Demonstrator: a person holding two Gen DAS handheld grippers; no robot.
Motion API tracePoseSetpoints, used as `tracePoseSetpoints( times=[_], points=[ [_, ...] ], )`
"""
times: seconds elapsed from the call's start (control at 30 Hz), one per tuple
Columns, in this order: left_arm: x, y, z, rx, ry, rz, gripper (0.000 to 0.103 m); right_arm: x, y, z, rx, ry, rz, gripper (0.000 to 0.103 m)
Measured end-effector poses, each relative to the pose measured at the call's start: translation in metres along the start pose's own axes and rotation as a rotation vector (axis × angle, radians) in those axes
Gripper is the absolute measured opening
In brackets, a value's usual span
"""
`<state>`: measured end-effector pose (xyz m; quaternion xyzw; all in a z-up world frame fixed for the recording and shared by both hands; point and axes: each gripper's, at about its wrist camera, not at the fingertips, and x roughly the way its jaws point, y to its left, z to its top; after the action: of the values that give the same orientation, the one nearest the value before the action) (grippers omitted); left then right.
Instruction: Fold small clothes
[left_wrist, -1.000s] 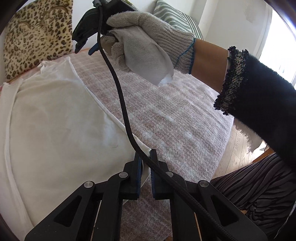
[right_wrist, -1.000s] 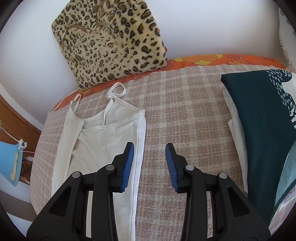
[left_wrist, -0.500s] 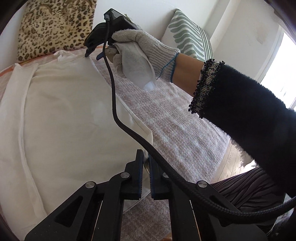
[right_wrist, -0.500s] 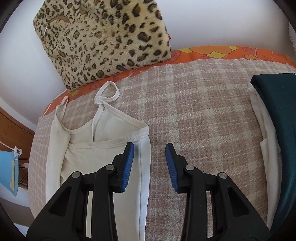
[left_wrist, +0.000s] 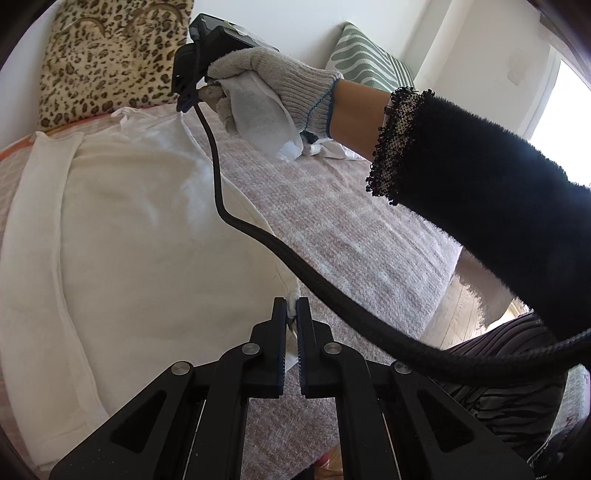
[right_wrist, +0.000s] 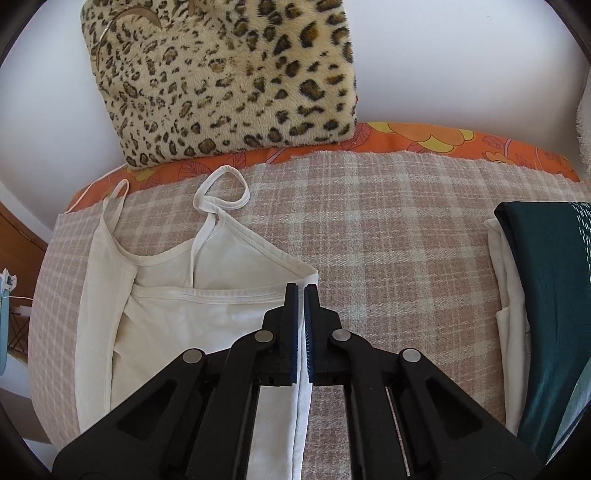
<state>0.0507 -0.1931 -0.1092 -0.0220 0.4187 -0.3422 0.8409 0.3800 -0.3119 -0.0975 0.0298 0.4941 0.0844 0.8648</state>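
**Both grippers clamped on the top**

Your left gripper (left_wrist: 291, 314) is pinched tight on the hem corner of the white top (left_wrist: 147, 240), which lies flat on the checked blanket (right_wrist: 388, 240). Your right gripper (right_wrist: 301, 295) is closed on its upper side edge, straps pointing to 12 o'clock toward the leopard cushion (right_wrist: 229, 74).

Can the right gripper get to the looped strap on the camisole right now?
Probably not without letting go: the right gripper is shut on the camisole at its top corner. The strap loop lies flat on the blanket just beyond, with nothing covering it.
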Motion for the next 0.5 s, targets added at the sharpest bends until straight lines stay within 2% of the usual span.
tracePoseSetpoints(
  times=[0.5],
  points=[
    [-0.031,0.010,-0.012,-0.011,-0.034,0.038,0.004,-0.016,0.040,0.012,-0.024,-0.047,-0.021,0.003]
  ],
)
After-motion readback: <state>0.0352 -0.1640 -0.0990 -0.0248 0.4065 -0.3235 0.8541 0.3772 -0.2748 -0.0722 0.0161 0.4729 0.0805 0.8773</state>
